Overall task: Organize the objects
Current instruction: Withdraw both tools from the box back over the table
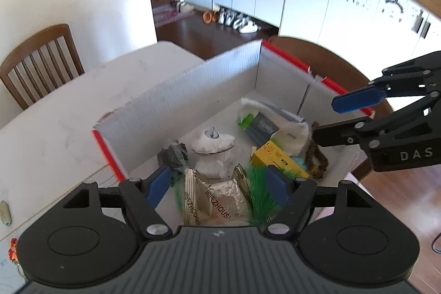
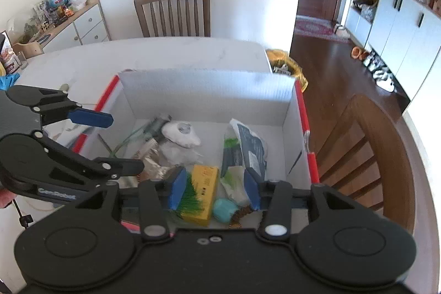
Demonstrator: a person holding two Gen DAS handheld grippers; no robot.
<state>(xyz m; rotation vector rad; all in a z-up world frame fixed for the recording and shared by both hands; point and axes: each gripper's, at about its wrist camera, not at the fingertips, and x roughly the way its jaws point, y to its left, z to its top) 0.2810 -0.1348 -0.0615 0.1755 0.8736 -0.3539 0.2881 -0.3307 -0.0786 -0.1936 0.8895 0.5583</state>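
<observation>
White corrugated cardboard, edged in red, forms the open box (image 1: 193, 98) standing on the pale worktop (image 1: 69, 112), and both handheld grippers hang above it. The left gripper (image 1: 220, 185) has its jaws spread wide over a crinkled silver foil packet (image 1: 217, 203) and green bristly tufts (image 1: 259, 192), gripping nothing. The right gripper (image 2: 215, 190) likewise has its jaws apart and empty, above a yellow rectangular carton (image 2: 205, 183) and a small teal block (image 2: 224, 210). Also in the box lie a white fluffy pouch (image 1: 212, 145) and a white plastic packet with a dark label (image 2: 245, 150). A brown wooden chair (image 2: 173, 11) stands beyond the worktop.
</observation>
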